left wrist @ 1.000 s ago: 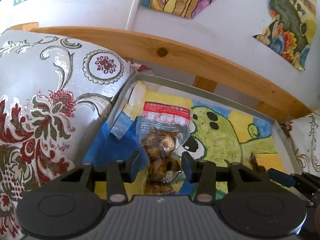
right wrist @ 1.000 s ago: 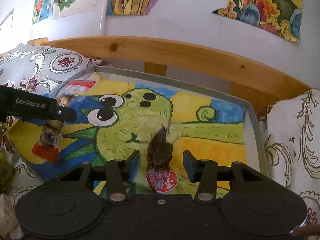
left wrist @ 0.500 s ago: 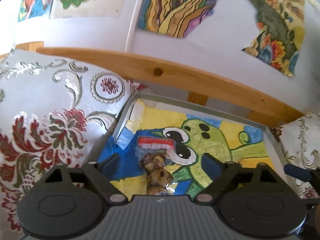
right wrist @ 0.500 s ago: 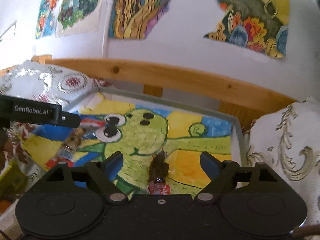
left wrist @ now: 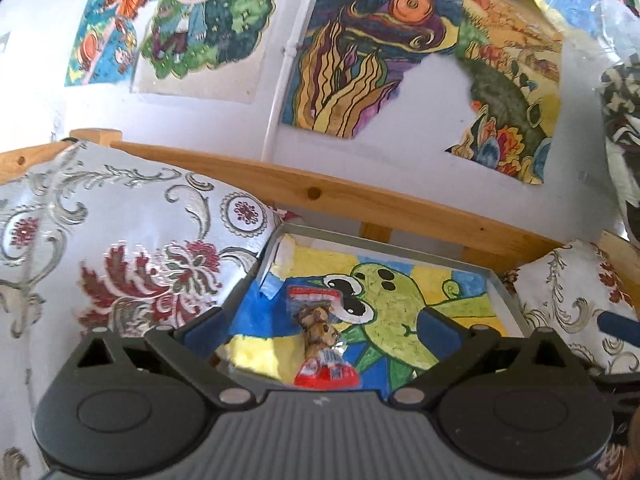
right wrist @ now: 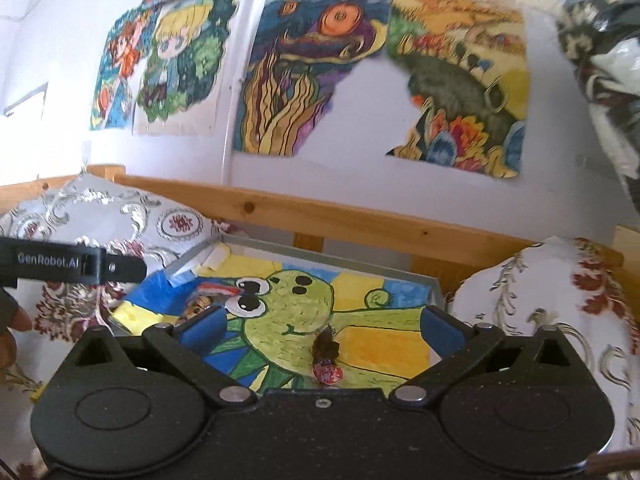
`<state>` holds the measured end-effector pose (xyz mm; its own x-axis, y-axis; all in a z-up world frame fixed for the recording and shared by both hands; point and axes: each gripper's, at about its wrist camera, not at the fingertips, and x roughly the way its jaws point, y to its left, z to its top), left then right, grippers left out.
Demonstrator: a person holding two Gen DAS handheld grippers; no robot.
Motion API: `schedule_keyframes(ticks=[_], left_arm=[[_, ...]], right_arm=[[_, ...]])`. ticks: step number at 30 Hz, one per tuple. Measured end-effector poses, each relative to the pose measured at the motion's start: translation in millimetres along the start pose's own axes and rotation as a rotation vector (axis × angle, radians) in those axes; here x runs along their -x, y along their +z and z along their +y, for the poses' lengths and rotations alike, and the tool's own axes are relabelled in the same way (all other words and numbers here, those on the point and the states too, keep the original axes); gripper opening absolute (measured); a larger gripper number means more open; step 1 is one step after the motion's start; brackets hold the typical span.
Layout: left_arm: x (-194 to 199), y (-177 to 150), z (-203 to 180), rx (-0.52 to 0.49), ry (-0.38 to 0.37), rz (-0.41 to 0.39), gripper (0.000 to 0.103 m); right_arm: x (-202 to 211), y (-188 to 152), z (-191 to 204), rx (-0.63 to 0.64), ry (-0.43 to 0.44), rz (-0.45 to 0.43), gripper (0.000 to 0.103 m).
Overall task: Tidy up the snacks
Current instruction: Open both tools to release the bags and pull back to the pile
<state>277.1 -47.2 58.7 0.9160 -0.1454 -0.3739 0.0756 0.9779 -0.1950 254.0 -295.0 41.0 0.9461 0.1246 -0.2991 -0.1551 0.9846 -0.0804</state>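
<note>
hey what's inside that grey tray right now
The tray holds a frog painting lining its floor and two snack packets, one dark, one egg-filled. The near corners are hidden behind the claws.

— Can we read anything here?

— Only one line clearly: "GenRobot.AI" in white letters on the black bar of the left gripper [right wrist: 72, 266], seen from the right wrist camera.

— And the snack packs?

— The clear pack of brown snacks with a red label [left wrist: 320, 336] and the small dark snack pack with a red seal [right wrist: 327, 354] carry print, but we cannot make it out.
</note>
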Motion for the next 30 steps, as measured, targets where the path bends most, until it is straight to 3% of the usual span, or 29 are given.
schedule_keyframes(ticks=[12,30], left_arm=[[75.6,-26.1,3.8,-0.036,0.047,-0.075,0.103],[133.5,-94.0,24.6,-0.049,0.043,0.060,0.103]], right_arm=[[77.5,-12.6,1.6,-0.094,0.006,-0.059,0.102],[146.7,-76.3,28.1,-0.140,-0.062,0.109,0.102]])
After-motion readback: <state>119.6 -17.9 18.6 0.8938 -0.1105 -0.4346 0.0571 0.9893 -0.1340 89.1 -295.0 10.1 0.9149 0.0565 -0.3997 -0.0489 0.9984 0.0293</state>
